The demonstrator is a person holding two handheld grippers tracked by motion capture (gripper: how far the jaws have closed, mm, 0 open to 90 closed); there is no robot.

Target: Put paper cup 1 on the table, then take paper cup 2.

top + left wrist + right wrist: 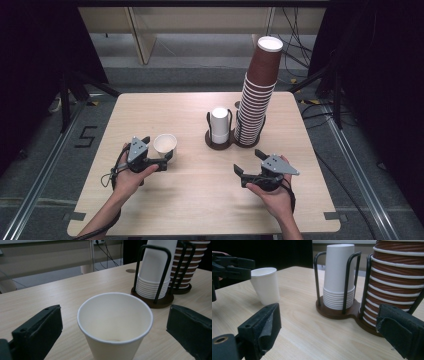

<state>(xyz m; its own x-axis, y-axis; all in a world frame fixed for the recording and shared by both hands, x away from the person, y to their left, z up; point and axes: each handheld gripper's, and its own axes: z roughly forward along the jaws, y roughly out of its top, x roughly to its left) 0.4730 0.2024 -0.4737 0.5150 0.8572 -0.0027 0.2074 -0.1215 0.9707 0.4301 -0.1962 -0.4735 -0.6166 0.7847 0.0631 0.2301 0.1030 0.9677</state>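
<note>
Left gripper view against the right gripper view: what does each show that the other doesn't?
Left gripper view alone: inside of the upright white paper cup, standing between the open left gripper jaws, untouched. Right gripper view alone: that cup's outer wall, left gripper beside it, open right gripper. Both: black wire holder with stacked white cups and brown ribbed cups.

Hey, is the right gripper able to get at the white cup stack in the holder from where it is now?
Probably yes: the right gripper is open, with bare table between it and the white cup stack; the holder's uprights leave little room.
</note>
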